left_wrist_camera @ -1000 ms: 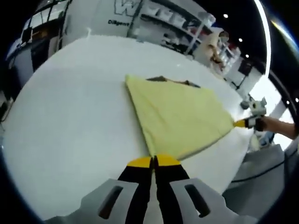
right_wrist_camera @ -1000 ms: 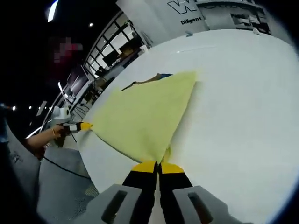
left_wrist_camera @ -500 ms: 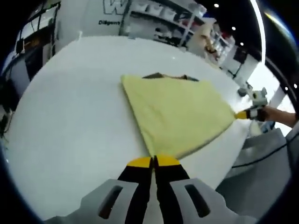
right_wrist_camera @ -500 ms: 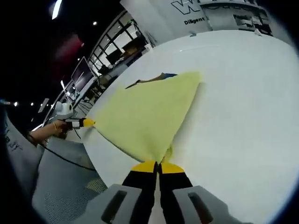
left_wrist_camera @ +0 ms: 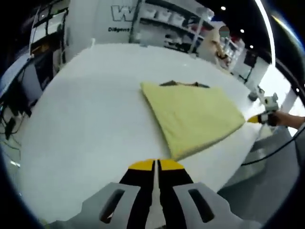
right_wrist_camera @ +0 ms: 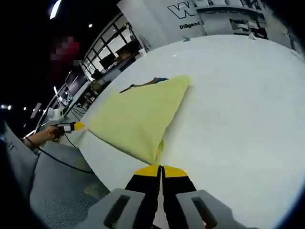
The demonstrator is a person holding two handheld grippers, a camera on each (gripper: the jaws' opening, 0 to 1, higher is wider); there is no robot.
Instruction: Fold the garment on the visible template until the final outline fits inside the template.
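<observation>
Garment [left_wrist_camera: 195, 117], a pale yellow cloth folded to a flat wedge, lies on the white table [left_wrist_camera: 86, 109] towards its near edge. A dark strip of the template [left_wrist_camera: 183, 84] peeks out past its far edge.

The left gripper [left_wrist_camera: 156, 164] has its yellow-tipped jaws pressed together. The cloth's near corner sits just beyond the right-hand tip rather than on the seam, so I cannot tell if any fabric is pinched. The right gripper [right_wrist_camera: 161, 168] is likewise clenched, and a narrow tail of the garment's corner runs down to meet its tips, so it appears to be grasping the cloth.

The left gripper view shows the right gripper from outside, at the garment's far right corner by the table's edge with a hand [left_wrist_camera: 286, 119] behind it. It also takes in shelving [left_wrist_camera: 167, 21] and dark monitors [left_wrist_camera: 19, 86] beside the table. The right gripper view shows the left gripper at the opposite corner, its tip touching or just beside the cloth, and the grey floor [right_wrist_camera: 62, 191] below the table edge.

Half a second ago the cloth's corner met the left jaws exactly on their seam; it now lies offset to one side. In both views the garment also sits a little farther from the tips.
</observation>
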